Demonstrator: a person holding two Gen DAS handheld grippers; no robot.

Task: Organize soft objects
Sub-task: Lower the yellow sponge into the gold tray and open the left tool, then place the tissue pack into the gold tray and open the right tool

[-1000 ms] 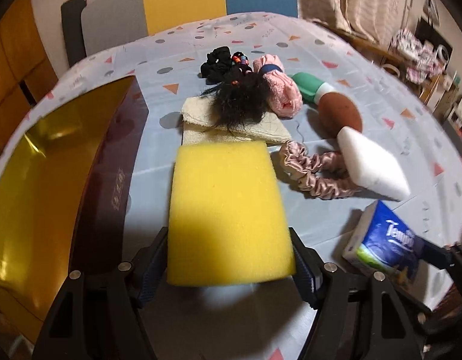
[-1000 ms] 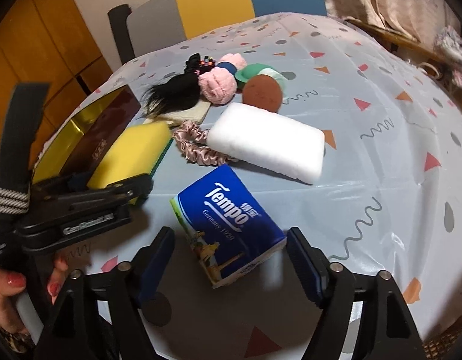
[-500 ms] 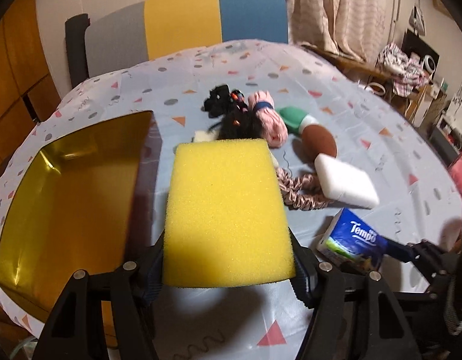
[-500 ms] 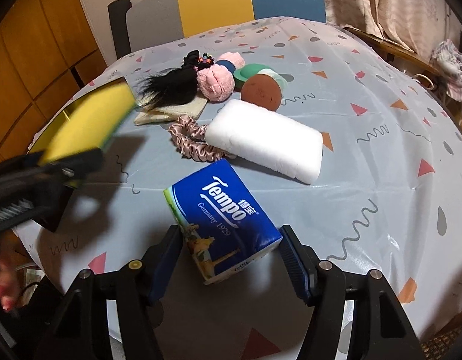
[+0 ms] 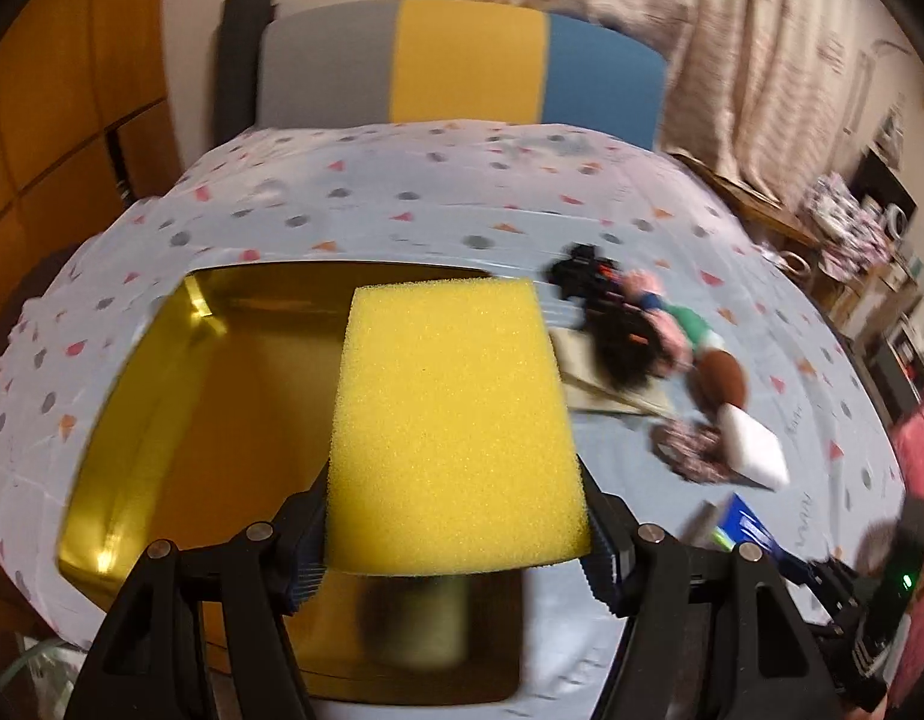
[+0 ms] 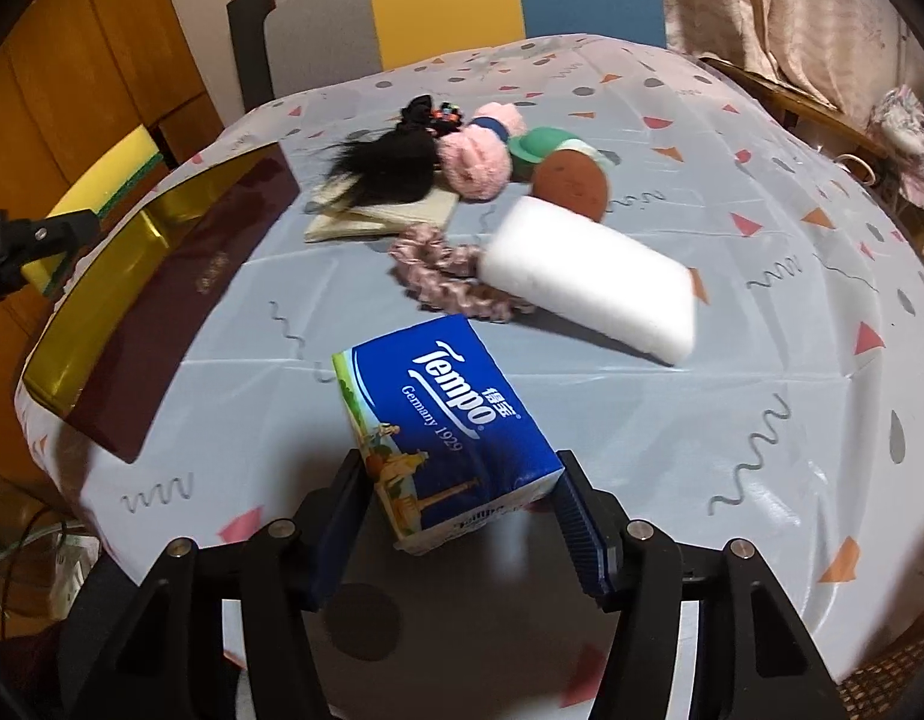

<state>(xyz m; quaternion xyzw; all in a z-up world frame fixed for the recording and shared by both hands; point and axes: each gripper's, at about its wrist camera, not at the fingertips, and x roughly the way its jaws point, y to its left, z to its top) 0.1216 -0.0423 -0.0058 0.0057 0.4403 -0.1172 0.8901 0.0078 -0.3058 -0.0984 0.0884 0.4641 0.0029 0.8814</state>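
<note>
My left gripper [image 5: 456, 546] is shut on a yellow sponge [image 5: 450, 420] and holds it in the air over the gold-lined box [image 5: 162, 420] at the table's left. The sponge also shows in the right wrist view [image 6: 102, 186] above the box [image 6: 180, 276]. My right gripper [image 6: 462, 516] is shut on a blue Tempo tissue pack [image 6: 444, 414], lifted a little above the tablecloth. A white sponge [image 6: 588, 276], a pink scrunchie [image 6: 444, 270], a brown puff [image 6: 570, 180], a pink fluffy ball [image 6: 474, 168], black hair [image 6: 390, 174] and a beige cloth [image 6: 390, 216] lie in the middle.
A patterned light-blue tablecloth [image 6: 762, 240] covers the round table. A grey, yellow and blue chair [image 5: 462, 72] stands behind it. Curtains [image 5: 762, 60] hang at the back right. Wooden cabinets [image 6: 72, 60] are on the left.
My left gripper has lifted the yellow sponge off the table and carried it left over the gold box. My right gripper has closed on the tissue pack and raised it slightly.
</note>
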